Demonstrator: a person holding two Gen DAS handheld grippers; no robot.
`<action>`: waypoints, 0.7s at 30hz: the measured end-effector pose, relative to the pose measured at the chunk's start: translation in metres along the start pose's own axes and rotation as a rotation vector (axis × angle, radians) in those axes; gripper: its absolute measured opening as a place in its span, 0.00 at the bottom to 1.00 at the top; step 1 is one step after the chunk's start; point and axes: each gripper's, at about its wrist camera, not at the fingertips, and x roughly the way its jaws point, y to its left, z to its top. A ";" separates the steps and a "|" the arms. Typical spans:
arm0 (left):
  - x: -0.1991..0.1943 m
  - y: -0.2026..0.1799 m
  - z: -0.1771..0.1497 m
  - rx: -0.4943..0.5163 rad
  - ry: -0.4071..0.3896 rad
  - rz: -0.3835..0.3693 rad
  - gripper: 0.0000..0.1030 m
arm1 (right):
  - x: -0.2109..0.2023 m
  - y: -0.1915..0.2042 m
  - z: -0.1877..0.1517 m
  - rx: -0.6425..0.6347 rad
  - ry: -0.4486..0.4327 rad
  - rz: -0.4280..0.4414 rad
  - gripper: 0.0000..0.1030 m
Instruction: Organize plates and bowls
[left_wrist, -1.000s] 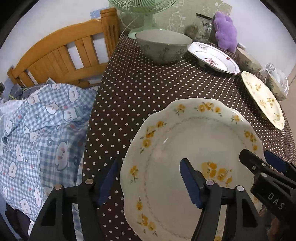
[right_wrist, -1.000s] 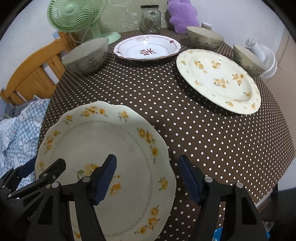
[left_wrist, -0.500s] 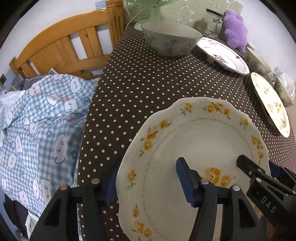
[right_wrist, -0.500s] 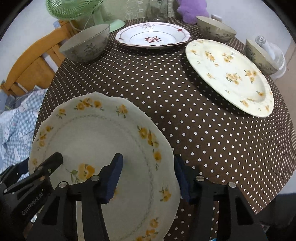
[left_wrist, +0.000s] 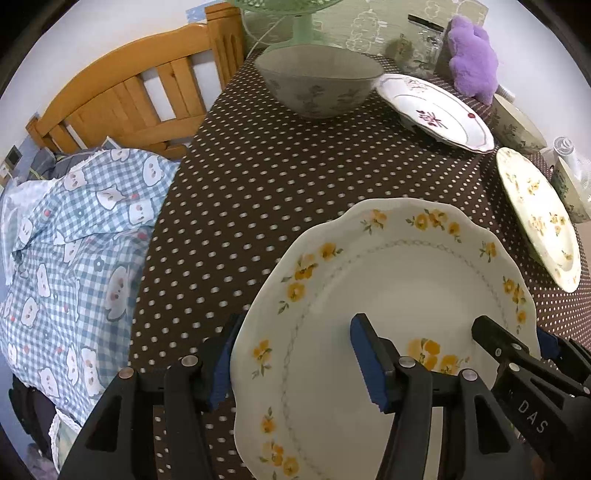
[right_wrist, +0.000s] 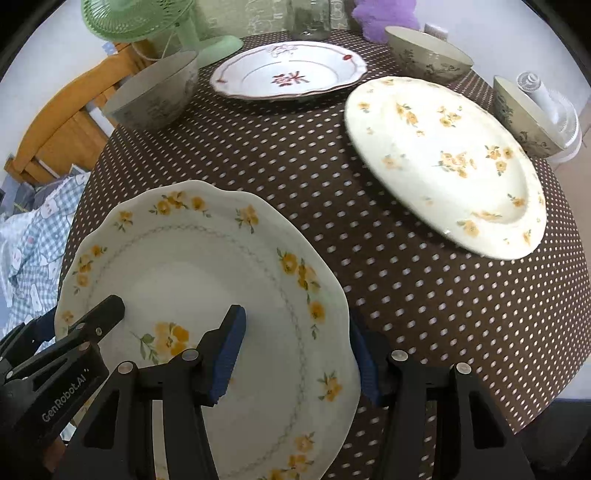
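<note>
Nearer now, scalloped glossy plate (left_wrist: 388, 295)

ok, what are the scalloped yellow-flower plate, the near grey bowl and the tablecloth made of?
Scalloped plate: looks like glazed ceramic or porcelain, glossy sheen, printed flowers. Grey bowl: likely glazed stoneware, duller surface, faint floral pattern. Tablecloth: brown polka-dot, probably woven fabric, matte; a coated cloth cannot be ruled out.

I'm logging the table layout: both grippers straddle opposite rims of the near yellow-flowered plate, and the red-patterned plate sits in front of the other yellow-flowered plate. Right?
Not quite. In the right wrist view the red-patterned plate sits behind the other yellow-flowered plate, farther back on the table; the rest holds.
</note>
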 end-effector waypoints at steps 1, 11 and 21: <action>0.000 -0.003 0.001 -0.001 0.000 0.001 0.58 | 0.000 -0.004 0.003 0.000 0.000 0.000 0.57; 0.003 -0.025 0.008 -0.038 0.018 0.009 0.58 | 0.003 -0.029 0.022 -0.018 0.012 0.005 0.57; 0.008 -0.028 0.006 -0.088 0.045 0.001 0.59 | 0.007 -0.042 0.024 -0.046 0.035 0.014 0.57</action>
